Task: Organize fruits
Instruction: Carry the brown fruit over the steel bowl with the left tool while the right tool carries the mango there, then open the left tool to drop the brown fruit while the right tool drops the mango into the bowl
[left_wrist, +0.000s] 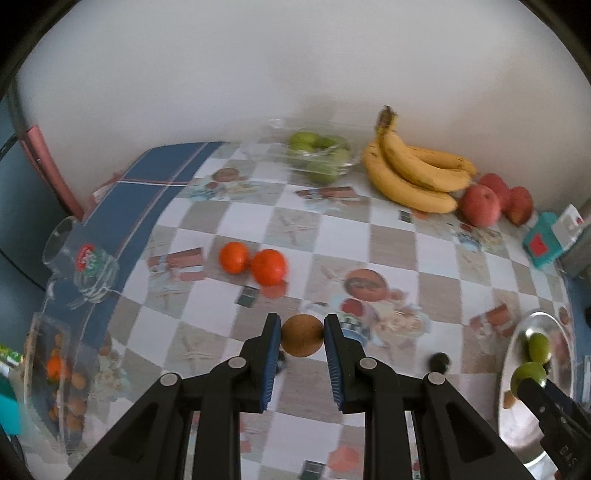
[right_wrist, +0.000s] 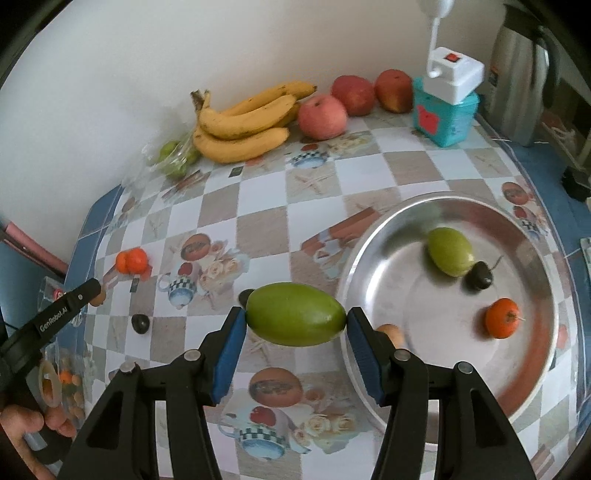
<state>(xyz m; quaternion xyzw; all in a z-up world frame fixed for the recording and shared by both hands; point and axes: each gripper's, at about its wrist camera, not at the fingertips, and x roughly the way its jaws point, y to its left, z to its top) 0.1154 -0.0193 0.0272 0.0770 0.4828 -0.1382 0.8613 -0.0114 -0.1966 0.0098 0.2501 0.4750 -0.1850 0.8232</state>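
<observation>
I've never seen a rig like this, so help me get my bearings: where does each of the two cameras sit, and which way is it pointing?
Left wrist view: rides the left gripper, looking down along its fingers, shut on a small round brown fruit, toward the checkered table; the right gripper shows at the edge.
Right wrist view: rides the right gripper, clamping an oval green fruit beside the round metal tray; a hand shows.
Shared: yellow banana bunch, red apples.

"GenRobot.AI" on the left tongs' (right_wrist: 96, 298) arm
</observation>
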